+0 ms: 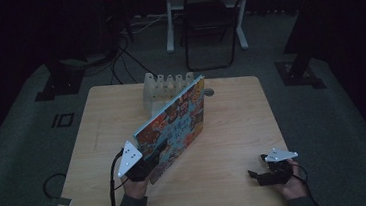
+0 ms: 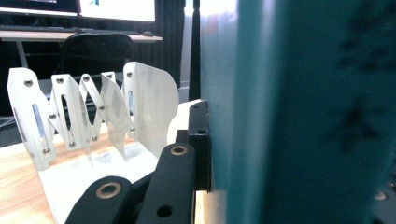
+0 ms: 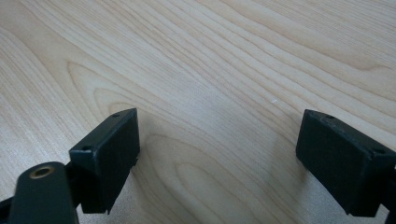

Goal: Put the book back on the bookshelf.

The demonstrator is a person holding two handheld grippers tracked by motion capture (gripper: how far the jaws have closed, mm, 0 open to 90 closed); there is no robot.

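Dim carpeted flooring is surrounding a pale wooden table (image 1: 233, 128), with a folding chair (image 1: 208, 25) and cables standing beyond its far edge. On the near left, the left gripper (image 1: 146, 167) is clamping the lower near corner of a picture book (image 1: 175, 126); in the left gripper view a black jaw is pressing flat against the book's teal face (image 2: 303, 116). The book is standing lifted and tilted, its long axis running from the gripper at the near left up toward the far right, its top corner pointing toward the table's far edge. Its cover is showing busy cartoon patches in orange, red and blue, facing the person's right. Just behind its far end, a white slotted rack (image 1: 164, 87) of upright plates is sitting on the table. Well apart, near the front right corner, the right gripper (image 1: 257, 176) is hanging low over bare wood, its jaws spread wide with nothing between them.
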